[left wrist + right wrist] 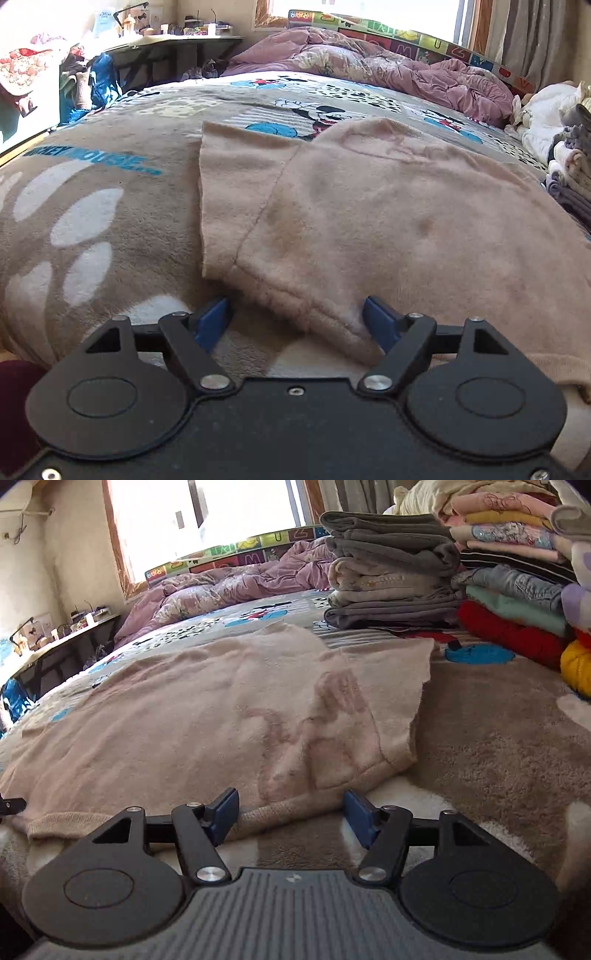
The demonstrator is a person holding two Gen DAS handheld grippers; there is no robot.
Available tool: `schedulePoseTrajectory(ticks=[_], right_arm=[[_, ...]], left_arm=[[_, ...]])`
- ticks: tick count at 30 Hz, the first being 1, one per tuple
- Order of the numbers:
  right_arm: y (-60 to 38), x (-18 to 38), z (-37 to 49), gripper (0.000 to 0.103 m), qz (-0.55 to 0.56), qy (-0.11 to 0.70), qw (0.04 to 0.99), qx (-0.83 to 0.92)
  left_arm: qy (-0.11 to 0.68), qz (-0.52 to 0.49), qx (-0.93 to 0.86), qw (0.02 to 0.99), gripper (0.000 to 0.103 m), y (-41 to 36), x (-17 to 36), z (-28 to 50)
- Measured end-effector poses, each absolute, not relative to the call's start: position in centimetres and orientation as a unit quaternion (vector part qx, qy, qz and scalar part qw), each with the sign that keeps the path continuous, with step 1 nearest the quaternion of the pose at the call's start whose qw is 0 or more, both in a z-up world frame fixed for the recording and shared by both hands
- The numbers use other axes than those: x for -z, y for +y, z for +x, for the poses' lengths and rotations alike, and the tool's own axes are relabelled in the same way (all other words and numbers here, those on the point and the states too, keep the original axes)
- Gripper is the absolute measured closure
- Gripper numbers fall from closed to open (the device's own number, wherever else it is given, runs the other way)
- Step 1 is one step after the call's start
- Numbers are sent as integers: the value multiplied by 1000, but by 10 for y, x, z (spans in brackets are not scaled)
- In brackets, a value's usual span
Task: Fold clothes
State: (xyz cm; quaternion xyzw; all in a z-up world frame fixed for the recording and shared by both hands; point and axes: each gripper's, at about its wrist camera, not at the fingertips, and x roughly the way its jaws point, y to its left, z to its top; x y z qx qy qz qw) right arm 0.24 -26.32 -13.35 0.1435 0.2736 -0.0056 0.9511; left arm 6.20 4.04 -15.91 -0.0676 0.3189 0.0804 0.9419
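Nearest the left wrist camera, the left gripper (pixel 297 319) stands with its blue pads spread wide, and the near hem corner of the pale pink sweater (pixel 388 229) lies between them; the right pad sits just against the fabric's edge but the pads do not pinch it, so the garment is released. From the right wrist camera, the right gripper (pixel 291 814) is likewise unclenched, its two blue pads apart with the ribbed hem of the same sweater (pixel 207 716) lying between them on the bed, free of both. The sweater is spread flat on the beige fleece blanket (pixel 92 229) that covers the bed, its hem towards the grippers and its body running away from them. In the left view a short sleeve (pixel 236 192) lies out flat on the left side of the garment, set off by a seam; in the right view the other sleeve (pixel 391 690) lies out to the right, with a faint pink print on the chest beside it. Beyond the sweater the blanket shows cartoon mouse figures and blue patches. Further on, at the right of the bed, stand stacks of folded clothes (pixel 391 572), grey and cream in one pile, mixed colours in the next. A crumpled purple quilt (pixel 388 70) lies along the far side, against a colourful alphabet mat (pixel 417 40) under a bright window (pixel 207 520), and a cluttered desk (pixel 177 40) stands at the far left.
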Motion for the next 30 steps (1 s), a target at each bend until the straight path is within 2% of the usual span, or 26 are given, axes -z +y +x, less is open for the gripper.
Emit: schedulePoseTrajectory(ticks=[5, 8, 11, 15, 22, 25, 27, 30], right_arm=[[-301, 131, -10, 35, 241, 230, 940, 70], [-335, 147, -13, 41, 341, 216, 911, 80], [-358, 159, -14, 41, 416, 200, 884, 69], [-363, 164, -6, 40, 429, 201, 880, 33], [-345, 161, 20, 39, 364, 219, 905, 10], [-345, 160, 26, 47, 363, 214, 907, 10], [-345, 158, 29, 70, 355, 211, 911, 0], [-335, 150, 31, 72, 310, 204, 929, -5]], left_arm=[[270, -19, -64, 960, 23, 17, 148, 55], [257, 20, -20, 966, 23, -7, 145, 54], [253, 66, 45, 964, 23, -42, 146, 49], [261, 96, 114, 954, 23, -85, 148, 47], [297, 53, 177, 937, 23, -132, 137, 75], [316, 20, 216, 924, 23, -147, 126, 99], [324, 8, 229, 918, 24, -161, 114, 116], [341, -2, 274, 899, 24, -181, 93, 131]])
